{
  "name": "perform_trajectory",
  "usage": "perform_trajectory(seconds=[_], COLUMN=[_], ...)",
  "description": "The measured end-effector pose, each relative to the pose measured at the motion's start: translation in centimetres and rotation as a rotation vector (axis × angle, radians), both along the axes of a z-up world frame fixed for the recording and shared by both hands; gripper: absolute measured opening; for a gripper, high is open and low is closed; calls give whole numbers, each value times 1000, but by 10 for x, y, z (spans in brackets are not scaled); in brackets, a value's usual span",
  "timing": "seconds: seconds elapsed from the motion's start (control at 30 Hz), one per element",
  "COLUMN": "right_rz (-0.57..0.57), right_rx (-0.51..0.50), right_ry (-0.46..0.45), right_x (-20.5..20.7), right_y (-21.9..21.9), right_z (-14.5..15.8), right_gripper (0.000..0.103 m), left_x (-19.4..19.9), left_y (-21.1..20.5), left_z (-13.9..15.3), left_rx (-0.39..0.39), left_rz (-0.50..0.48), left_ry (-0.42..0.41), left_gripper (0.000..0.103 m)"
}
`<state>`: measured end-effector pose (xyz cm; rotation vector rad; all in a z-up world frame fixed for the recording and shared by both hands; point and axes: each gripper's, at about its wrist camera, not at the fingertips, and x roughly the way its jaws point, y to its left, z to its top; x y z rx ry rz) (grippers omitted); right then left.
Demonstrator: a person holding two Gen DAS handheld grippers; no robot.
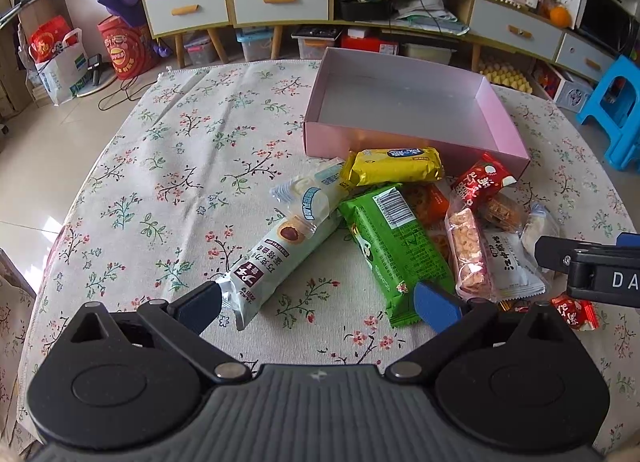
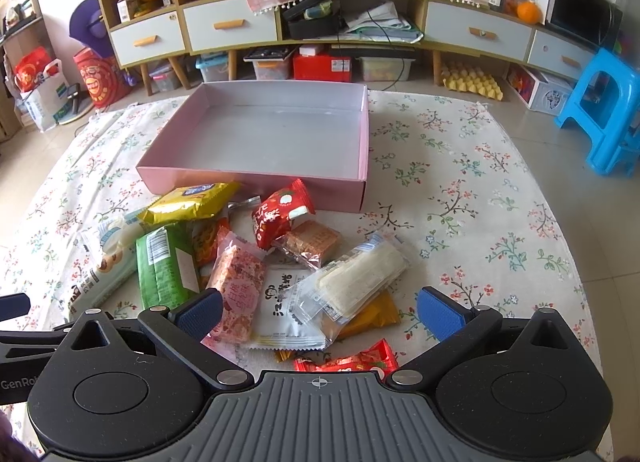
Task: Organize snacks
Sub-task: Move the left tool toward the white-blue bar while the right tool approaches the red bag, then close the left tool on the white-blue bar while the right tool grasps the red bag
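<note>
An empty pink box stands on the floral tablecloth. In front of it lies a pile of snack packets: a long white biscuit tube, a green packet, a yellow packet, a red packet, a pink bar and a clear packet of white wafers. My left gripper is open above the near ends of the tube and green packet. My right gripper is open over the pile's near side, holding nothing.
The round table's cloth stretches right of the pile. Behind the table runs a low cabinet with drawers, storage bins underneath and a blue stool at right. Bags stand on the floor at left.
</note>
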<state>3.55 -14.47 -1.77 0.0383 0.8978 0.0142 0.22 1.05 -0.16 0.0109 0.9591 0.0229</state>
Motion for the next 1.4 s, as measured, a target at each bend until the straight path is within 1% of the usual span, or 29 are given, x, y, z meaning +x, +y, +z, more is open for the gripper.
perform_trajectory(seconds=[0.5,0.8,0.93,1.1,1.13,1.23,1.33,1.4], right_rz=[-3,5,3,-26,-38,-79,-85,-97], right_rx=[3,21,51,62,73,133,145,172], right_ry=[5,16,24,37,29,-10,-34,-37], right_x=[0,2,5,11,12,9,11,16], right_y=[1,-1,-4,-11,-14,-26,-31,-36], right_z=[-2,-2,-1,-3,-2,7,16,19], right_gripper=[103,103,103,103,103,103,103,103], left_x=[1,3,4,7,8,10,17,24], left_y=[2,6,8,11,12,18,21,23], left_z=[1,2,3,1,2,9,14,14], left_rx=[-1,1,-5,13,8,-37,-28,-37], left_rz=[3,16,26,27,19,-14,-26,-39], left_ry=[-2,-4,-11,-12,-16,-50,-72,-57], left_gripper=[103,103,103,103,103,103,103,102])
